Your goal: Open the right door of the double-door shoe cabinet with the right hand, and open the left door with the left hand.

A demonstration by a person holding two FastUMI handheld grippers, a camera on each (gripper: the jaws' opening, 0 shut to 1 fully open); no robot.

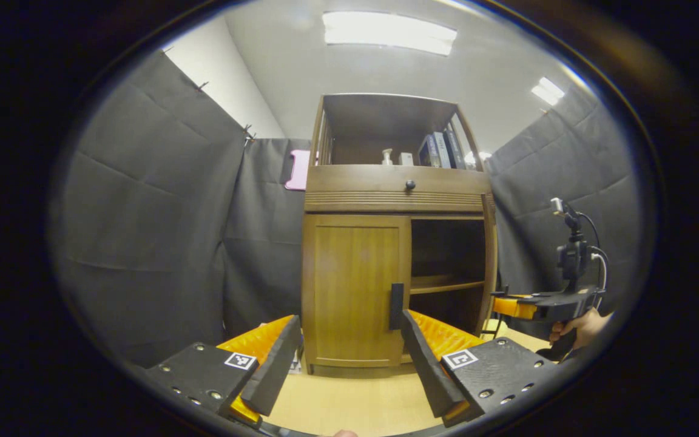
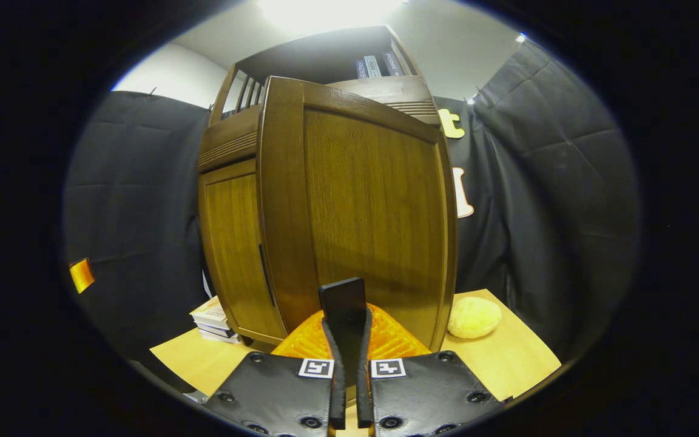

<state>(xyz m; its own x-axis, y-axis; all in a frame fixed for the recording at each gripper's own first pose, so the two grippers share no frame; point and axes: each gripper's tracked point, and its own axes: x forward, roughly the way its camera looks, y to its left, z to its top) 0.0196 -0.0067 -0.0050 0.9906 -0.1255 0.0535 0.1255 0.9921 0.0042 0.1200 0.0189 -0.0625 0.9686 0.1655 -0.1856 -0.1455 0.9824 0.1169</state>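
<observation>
The right gripper (image 2: 348,340) is clamping the right door (image 2: 361,218) handle (image 2: 343,300) to swing it wide, while the left gripper (image 1: 349,355) is waiting, jaws spread, near the closed left door (image 1: 355,291).

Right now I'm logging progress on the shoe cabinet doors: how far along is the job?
About halfway. The right door already stands swung open, and the shelf behind it shows; the right gripper is clamped on that door's handle. The left door is closed. The left gripper, jaws open, faces its handle without touching it. Left to do: grasp that handle and pull.
</observation>
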